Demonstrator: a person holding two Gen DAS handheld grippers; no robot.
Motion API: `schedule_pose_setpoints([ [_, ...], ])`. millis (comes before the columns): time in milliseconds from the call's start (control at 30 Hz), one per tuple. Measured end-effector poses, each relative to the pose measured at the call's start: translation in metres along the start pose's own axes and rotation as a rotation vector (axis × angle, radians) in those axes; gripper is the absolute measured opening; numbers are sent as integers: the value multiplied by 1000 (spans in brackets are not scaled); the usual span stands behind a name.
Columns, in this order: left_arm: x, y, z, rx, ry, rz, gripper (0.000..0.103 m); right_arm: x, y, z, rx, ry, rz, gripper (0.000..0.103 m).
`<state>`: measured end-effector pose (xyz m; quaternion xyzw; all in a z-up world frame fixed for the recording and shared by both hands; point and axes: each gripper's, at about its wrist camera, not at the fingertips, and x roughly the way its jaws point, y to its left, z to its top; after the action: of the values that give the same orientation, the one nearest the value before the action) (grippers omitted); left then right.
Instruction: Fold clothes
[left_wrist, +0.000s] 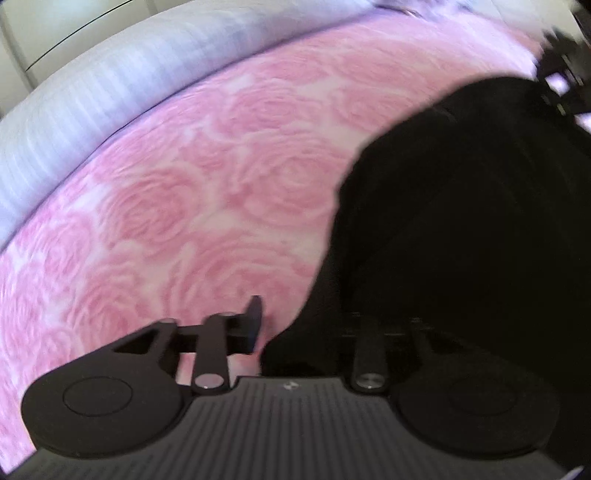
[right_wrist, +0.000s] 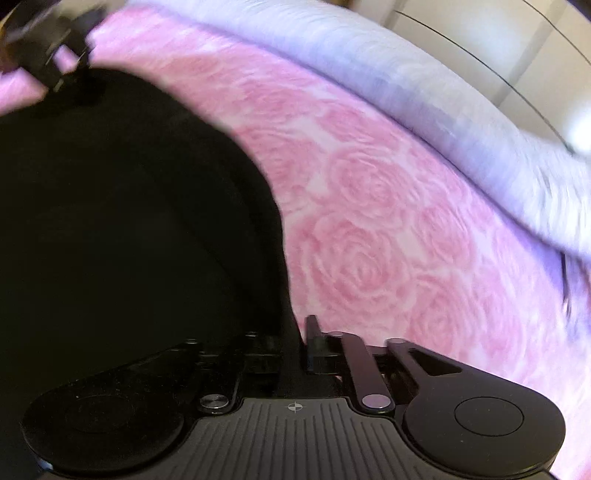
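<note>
The black cloth garment (left_wrist: 461, 221) lies spread on the pink rose-patterned bedspread (left_wrist: 207, 192), strung between the two tongs: the left gripper (left_wrist: 295, 325) at its left edge, the right gripper (right_wrist: 284, 339) at its right, each apparently pinching the dark fabric, though blur and darkness hide one finger.

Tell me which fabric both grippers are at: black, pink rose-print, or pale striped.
The black garment; it lies on the pink rose-print cover, while the pale striped fabric sits farther back.
</note>
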<state>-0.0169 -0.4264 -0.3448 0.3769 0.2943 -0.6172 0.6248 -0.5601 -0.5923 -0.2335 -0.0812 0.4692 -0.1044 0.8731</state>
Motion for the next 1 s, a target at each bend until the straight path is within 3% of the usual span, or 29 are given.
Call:
schedule_pose_setpoints([
  [33, -3, 6, -1, -39, -9, -5, 38, 1, -8, 2, 56, -10, 4, 37],
  [133, -20, 23, -11, -161, -50, 21, 37, -10, -32, -6, 328, -90, 35, 59],
  [233, -41, 40, -24, -279, -96, 65, 33, -33, -48, -23, 564, -177, 82, 64],
  [300, -56, 48, -34, -346, -124, 84, 33, -44, -58, -34, 719, -240, 54, 65],
  [400, -73, 38, -52, -368, -141, 39, 33, -49, -66, -49, 891, -301, 101, 68],
  [567, -68, 16, -72, -378, -124, -39, 33, -76, -29, -73, 837, -220, 96, 68],
  [700, -49, 15, -76, -440, -124, -90, 33, -61, -7, -99, 860, -204, 101, 68],
  [767, -43, 15, -76, -466, -130, -133, 26, -55, -5, -111, 892, -204, 100, 68],
  [833, -41, 11, -75, -449, -121, -130, 7, -62, -6, -119, 928, -225, 91, 68],
  [867, -42, 10, -76, -444, -125, -128, 4, -62, -9, -121, 945, -240, 91, 68],
  [1000, -71, 12, -87, -448, -219, -87, 2, -54, -22, -110, 935, -271, 110, 68],
])
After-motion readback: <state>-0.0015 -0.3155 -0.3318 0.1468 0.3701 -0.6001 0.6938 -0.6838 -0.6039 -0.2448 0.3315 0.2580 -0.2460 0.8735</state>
